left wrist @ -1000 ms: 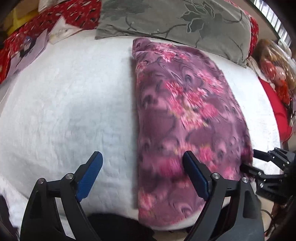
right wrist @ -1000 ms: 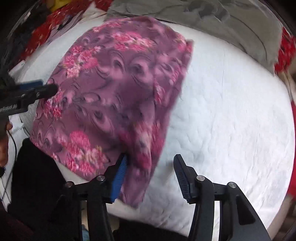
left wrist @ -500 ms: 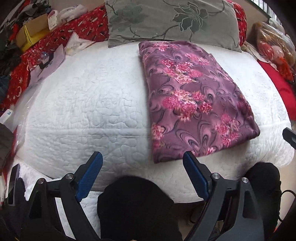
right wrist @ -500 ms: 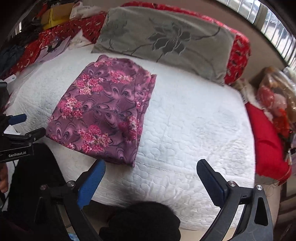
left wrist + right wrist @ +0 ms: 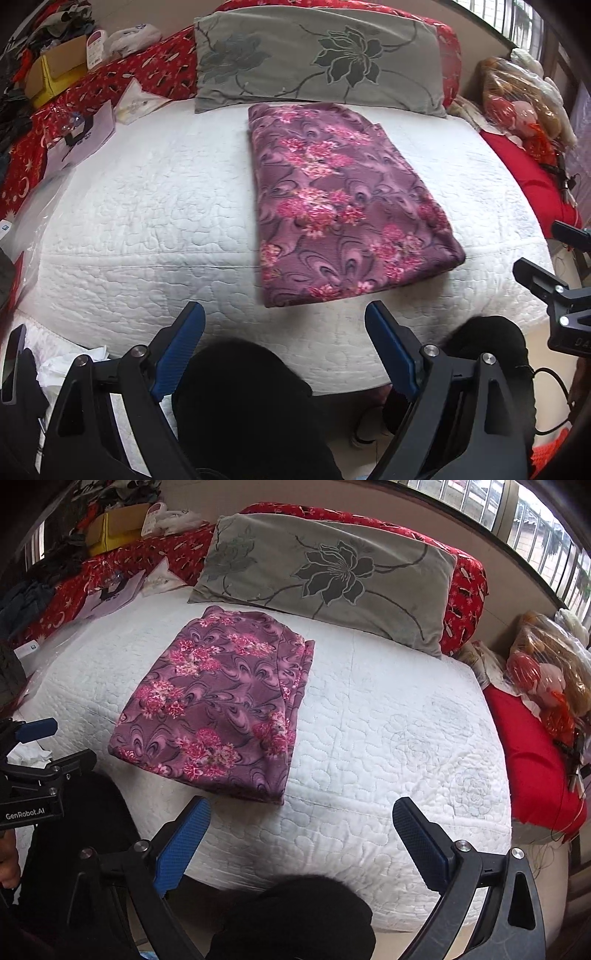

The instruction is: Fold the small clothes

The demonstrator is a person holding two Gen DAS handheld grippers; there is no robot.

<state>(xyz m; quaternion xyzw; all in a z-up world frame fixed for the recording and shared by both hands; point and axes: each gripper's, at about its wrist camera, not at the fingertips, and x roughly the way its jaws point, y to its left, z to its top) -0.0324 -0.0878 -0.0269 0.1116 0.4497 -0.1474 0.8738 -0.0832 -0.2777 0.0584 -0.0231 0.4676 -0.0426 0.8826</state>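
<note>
Two jobs for a good fold here: look first, then reach. Start low in the frame, above the dark knees [image 5: 243, 398] at the bottom. Come in over the near edge of the white bed [image 5: 147, 206]. Find the purple flower cloth [image 5: 343, 221], flat on the bed, just right of the middle in the left view and left of the middle [image 5: 221, 709] in the right view. Looks folded into a long shape already, with the thick, layered side on the right.

Check the corners for a neat match. For one more fold, likely the next step, pinch the two near corners low and soft. Lift only a little. Carry them up the frame to the far end, close to the grey flower pillow [image 5: 317, 62]. Lay down slowly, with no bumps. Pat flat. Keep off the pillow at the top.

Now the grippers. Left gripper [image 5: 283, 308]: blue pads spread wide at the bottom of its view, holding nothing, touching nothing, near the bed's front edge. Right gripper [image 5: 301, 802]: spread wide too, also empty, with the cloth apart from it, up and to the left of the pads.
</note>
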